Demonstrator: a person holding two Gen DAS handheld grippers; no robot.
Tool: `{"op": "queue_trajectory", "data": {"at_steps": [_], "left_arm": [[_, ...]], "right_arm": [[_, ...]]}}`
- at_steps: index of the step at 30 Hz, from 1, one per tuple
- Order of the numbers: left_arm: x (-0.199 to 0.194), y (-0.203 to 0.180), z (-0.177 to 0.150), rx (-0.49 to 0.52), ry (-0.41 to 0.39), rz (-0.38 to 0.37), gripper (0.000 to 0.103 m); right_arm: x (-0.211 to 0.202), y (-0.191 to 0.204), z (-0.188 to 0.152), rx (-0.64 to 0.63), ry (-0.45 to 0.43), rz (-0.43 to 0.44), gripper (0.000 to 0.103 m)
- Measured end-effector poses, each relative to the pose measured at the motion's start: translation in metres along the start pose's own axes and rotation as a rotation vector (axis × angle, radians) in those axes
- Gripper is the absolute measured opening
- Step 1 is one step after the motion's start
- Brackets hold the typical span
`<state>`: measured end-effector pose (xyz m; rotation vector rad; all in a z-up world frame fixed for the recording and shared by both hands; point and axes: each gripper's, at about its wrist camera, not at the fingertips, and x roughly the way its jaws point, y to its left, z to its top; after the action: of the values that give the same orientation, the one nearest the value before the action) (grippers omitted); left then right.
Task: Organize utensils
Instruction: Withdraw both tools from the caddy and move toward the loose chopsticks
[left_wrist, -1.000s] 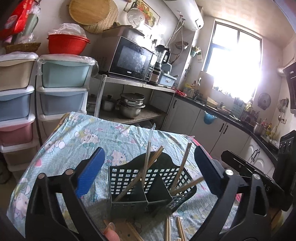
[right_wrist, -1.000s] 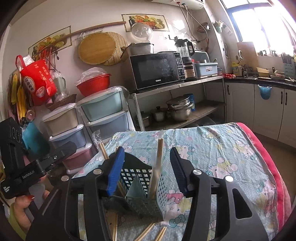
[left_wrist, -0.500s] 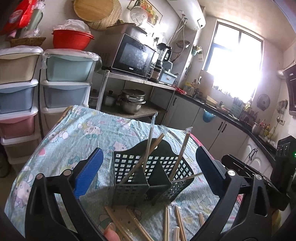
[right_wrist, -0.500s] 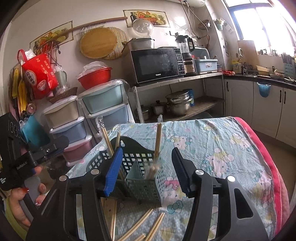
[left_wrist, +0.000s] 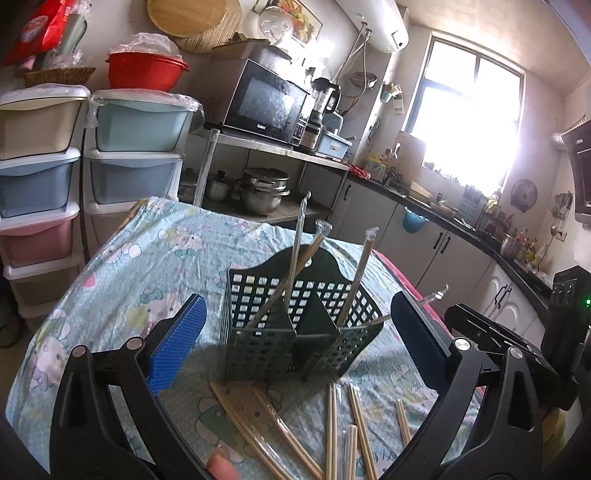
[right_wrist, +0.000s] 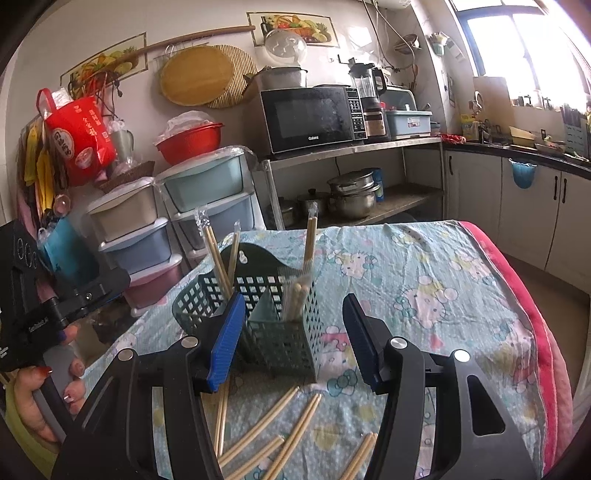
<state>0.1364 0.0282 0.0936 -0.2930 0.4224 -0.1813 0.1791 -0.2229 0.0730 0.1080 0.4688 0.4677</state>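
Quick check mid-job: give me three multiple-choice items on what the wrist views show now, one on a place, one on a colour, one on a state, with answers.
1. Where do the loose chopsticks lie?
A. on the tablecloth in front of the utensil caddy
B. on the microwave
C. in a drawer

2. What colour are the pads of the left hand-held gripper?
A. red
B. blue
C. yellow

3. The right hand-held gripper is:
A. shut on a chopstick
B. open and empty
C. shut on the caddy

Answers: 1 A, they lie on the tablecloth before the utensil caddy; 2 B, both pads are blue; 3 B, nothing sits between its spread fingers.
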Motion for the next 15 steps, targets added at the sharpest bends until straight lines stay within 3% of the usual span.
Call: {"op": "queue_trajectory", "data": {"at_steps": [15], "left_arm": [[0.004,-0.009,-0.023,0.021,0.061,-0.023,0.092]], "right_arm": [[-0.011,-0.009,-0.023,0.013,0.047,-0.023,0.053]]}}
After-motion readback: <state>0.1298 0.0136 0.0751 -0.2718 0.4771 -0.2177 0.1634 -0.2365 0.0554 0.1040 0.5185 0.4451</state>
